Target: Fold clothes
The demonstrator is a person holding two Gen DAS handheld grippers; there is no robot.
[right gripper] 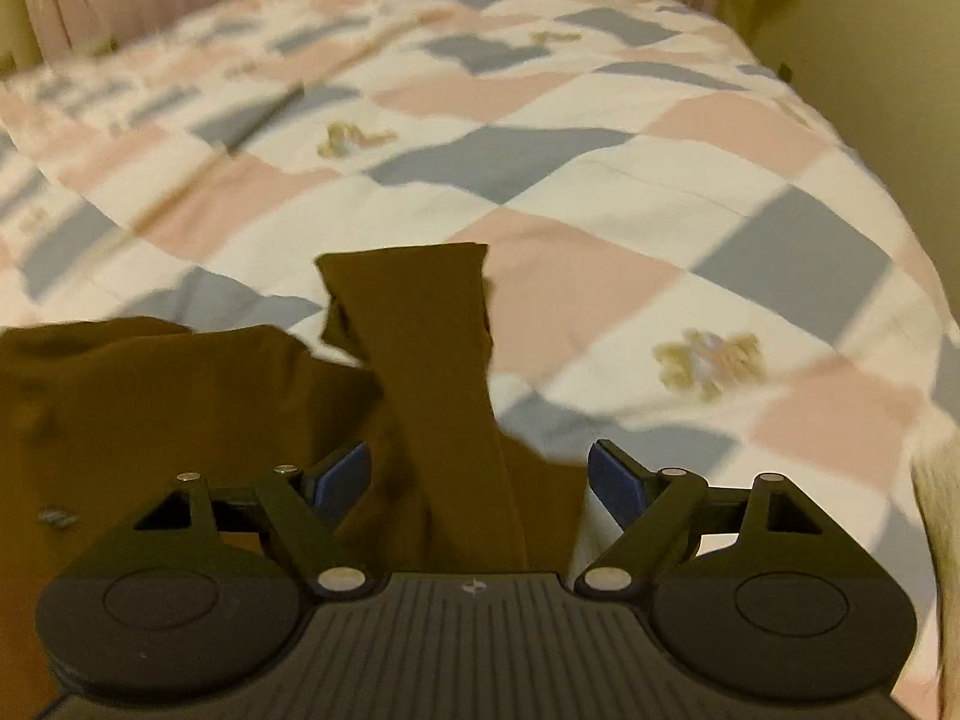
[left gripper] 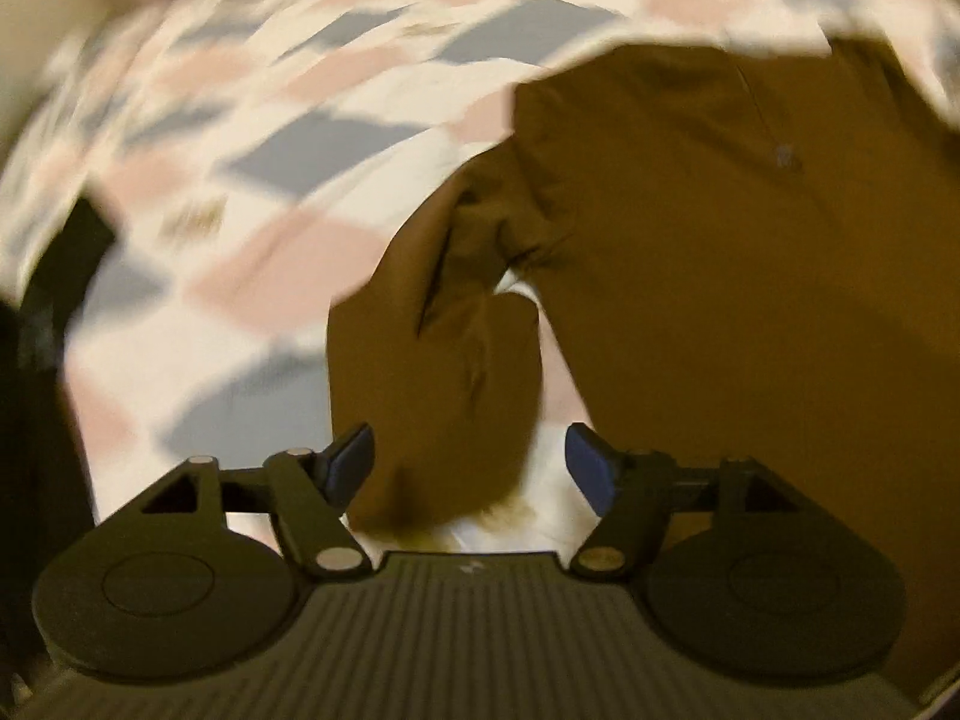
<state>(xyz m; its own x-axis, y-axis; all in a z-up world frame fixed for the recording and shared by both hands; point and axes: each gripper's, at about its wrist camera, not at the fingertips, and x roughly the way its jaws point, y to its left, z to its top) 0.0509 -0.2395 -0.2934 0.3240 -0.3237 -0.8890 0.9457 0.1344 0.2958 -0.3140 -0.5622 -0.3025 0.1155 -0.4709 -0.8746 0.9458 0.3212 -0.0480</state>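
Shirt, brown, lies on your checked quilt, one sleeve between the wide-open jaws of your right gripper. Your left gripper also gapes wide over a sleeve; the chest logo is too blurred to read

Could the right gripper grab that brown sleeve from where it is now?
Probably yes. The right gripper is open, and the sleeve already lies between its fingers on the quilt, nothing blocking.

Motion blur smears the quilt; the brown garment runs off-frame.
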